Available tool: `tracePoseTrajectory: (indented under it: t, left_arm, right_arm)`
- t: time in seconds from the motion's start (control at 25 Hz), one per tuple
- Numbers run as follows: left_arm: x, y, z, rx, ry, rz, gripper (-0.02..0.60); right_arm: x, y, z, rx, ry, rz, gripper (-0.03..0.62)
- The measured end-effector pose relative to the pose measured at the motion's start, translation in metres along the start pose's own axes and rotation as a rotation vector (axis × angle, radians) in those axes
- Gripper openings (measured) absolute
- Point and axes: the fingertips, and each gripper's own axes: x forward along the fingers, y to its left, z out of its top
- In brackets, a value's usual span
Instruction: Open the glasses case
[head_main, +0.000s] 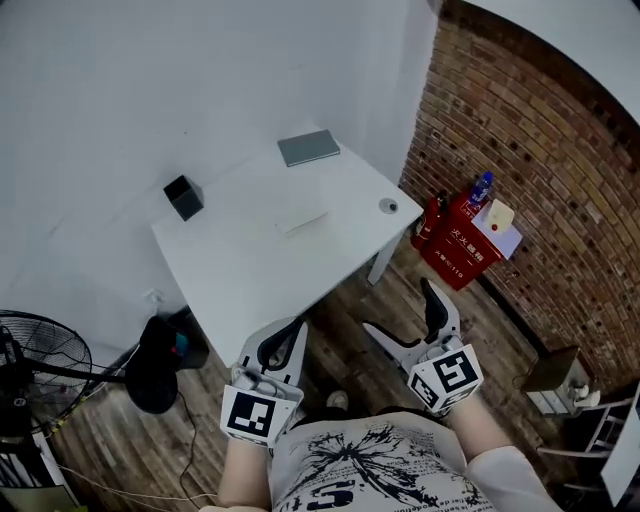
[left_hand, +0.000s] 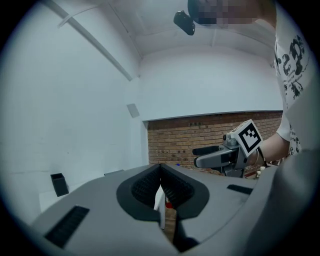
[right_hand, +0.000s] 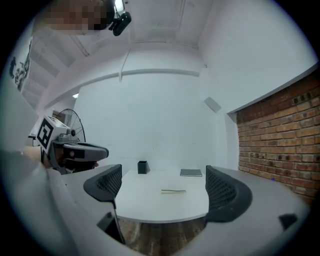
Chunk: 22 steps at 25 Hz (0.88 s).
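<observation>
On the white table (head_main: 240, 270) a flat grey case (head_main: 308, 147) lies at the far edge; it looks like the glasses case and is closed. A thin white slab (head_main: 302, 220) lies mid-table. Both grippers hover off the table's near edge, well short of these. My left gripper (head_main: 284, 343) has its jaws pressed together with nothing held. My right gripper (head_main: 402, 312) stands wide open and empty. The right gripper view looks across the table at the grey case (right_hand: 190, 172) and the white slab (right_hand: 173, 190) between its open jaws.
A black open box (head_main: 183, 197) stands at the table's left corner and a small round disc (head_main: 388, 206) at its right corner. A brick wall (head_main: 540, 150) with a red box (head_main: 460, 245) is to the right; a fan (head_main: 30, 370) stands at left.
</observation>
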Motion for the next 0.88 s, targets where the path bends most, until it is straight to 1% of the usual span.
tracePoseTrajectory:
  t: [0.12,0.24,0.44,0.52,0.68,0.8,0.88]
  left_arm:
    - [0.015,0.021,0.000,-0.003,-0.005,0.017,0.014]
    - [0.031,0.037,-0.007,-0.001,0.014,0.042,0.014]
    - [0.072,0.067,-0.019,0.018,0.042,0.126,0.014]
    - [0.093,0.079,-0.020,0.023,0.045,0.169,0.014]
    - [0.144,0.111,-0.018,0.051,0.060,0.283,0.014]
    - [0.176,0.137,-0.015,0.026,0.057,0.366,0.014]
    - [0.192,0.152,-0.016,0.004,0.069,0.426,0.014]
  right_arm:
    - [0.031,-0.007,0.001,0.006,0.011,0.024,0.525]
    - [0.062,-0.020,0.002,0.002,0.009,0.055,0.522]
    - [0.117,-0.051,-0.004,0.013,0.016,0.141,0.517]
    - [0.142,-0.066,-0.007,0.006,0.024,0.195,0.517]
    - [0.198,-0.103,-0.005,-0.020,0.047,0.309,0.514]
    - [0.242,-0.127,-0.001,-0.040,0.062,0.383,0.506]
    - [0.268,-0.139,-0.001,-0.044,0.082,0.443,0.503]
